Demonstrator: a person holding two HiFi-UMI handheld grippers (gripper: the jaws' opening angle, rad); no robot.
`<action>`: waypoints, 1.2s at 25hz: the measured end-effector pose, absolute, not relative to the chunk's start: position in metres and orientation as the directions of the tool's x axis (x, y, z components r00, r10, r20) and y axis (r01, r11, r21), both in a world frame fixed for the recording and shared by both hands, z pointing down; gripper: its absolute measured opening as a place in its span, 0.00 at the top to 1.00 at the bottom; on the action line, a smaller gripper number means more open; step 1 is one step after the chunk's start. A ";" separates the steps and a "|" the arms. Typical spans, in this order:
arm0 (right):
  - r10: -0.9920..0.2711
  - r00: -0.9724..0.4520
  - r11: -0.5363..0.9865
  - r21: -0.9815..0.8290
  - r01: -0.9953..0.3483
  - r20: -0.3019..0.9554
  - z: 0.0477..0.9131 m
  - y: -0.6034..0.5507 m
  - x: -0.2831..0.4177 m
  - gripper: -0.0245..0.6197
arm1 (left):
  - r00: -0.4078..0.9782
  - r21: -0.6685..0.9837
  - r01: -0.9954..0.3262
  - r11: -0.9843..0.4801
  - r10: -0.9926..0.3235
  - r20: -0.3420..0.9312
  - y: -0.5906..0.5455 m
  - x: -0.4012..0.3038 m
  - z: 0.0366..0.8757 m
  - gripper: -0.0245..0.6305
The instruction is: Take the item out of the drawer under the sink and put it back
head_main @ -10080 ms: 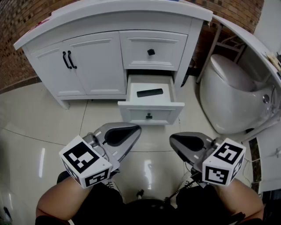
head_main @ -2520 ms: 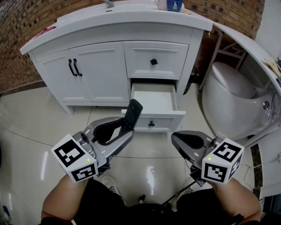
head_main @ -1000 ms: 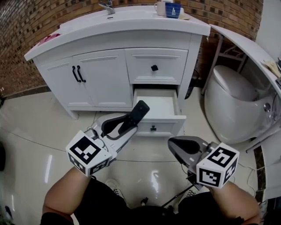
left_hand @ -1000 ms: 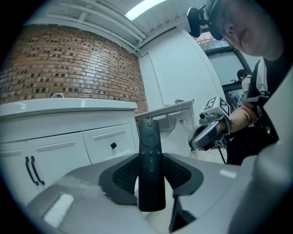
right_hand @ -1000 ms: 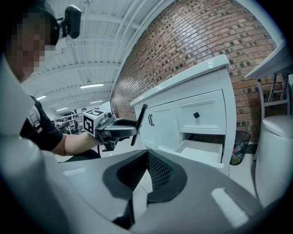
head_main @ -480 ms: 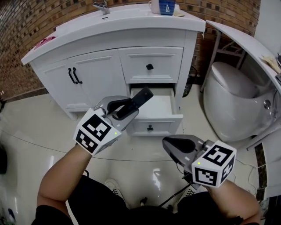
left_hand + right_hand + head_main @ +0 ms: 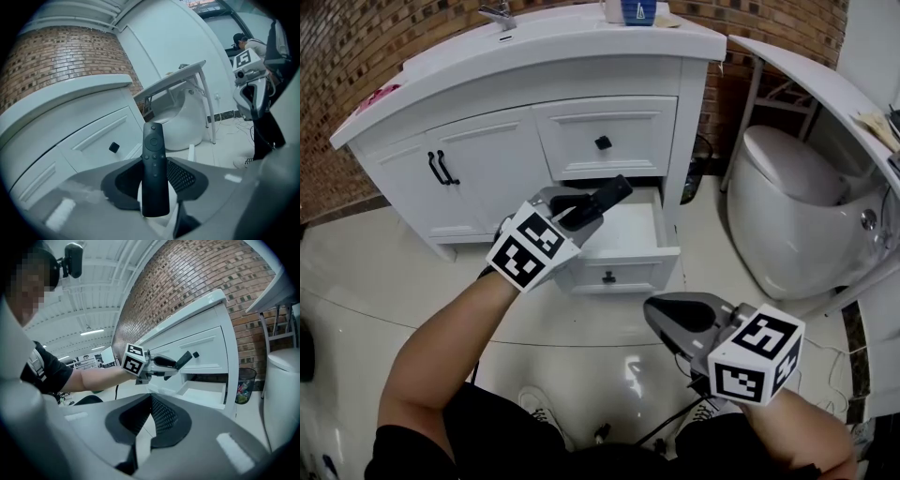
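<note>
Overhead, the left gripper [image 7: 581, 211] clamps the black remote [image 7: 614, 191] by its lower end. It hovers just above the open drawer [image 7: 637, 270] of the sink cabinet [image 7: 487, 159], apparently ready to lower it back in. The right gripper [image 7: 661, 314] hangs well apart from the drawer, keeping clear. In the left gripper view, the jaws pinch the remote upright, button end forward. In the right gripper view, the jaws are together and empty.

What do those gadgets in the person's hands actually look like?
Both the left gripper and the right gripper are smooth grey plastic shells tapering to two jaws, lined with dark textured pads. Each carries a white cube printed with black square markers. The person wears a black short-sleeved top.
</note>
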State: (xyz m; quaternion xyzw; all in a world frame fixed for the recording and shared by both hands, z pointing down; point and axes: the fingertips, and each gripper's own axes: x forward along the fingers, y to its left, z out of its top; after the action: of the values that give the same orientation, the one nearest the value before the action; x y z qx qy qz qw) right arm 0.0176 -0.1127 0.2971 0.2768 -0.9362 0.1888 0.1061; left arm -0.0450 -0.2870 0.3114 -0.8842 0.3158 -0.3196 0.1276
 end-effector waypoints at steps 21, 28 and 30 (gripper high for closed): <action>-0.407 -0.846 0.775 -0.360 -0.519 0.344 0.320 -0.120 0.025 0.96 | 0.436 -0.317 -0.358 -0.878 -0.457 0.775 -0.397 0.001 0.457 0.71; -0.400 -0.848 0.767 -0.380 -0.517 0.347 0.324 -0.123 0.025 0.96 | 0.255 -0.255 -0.359 -0.898 -0.357 0.899 -0.402 -0.029 0.510 0.71; -0.399 -0.848 0.764 -0.385 -0.518 0.350 0.326 -0.124 0.026 0.96 | 0.315 -0.235 -0.341 -0.910 -0.346 0.884 -0.406 -0.017 0.510 0.71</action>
State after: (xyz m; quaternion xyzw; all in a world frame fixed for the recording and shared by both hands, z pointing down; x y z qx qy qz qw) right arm 0.0264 -0.1243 0.3259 0.2463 -0.9308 0.2395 0.1244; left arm -0.0167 -0.4062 0.5096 -0.8109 0.2118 -0.5454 0.0024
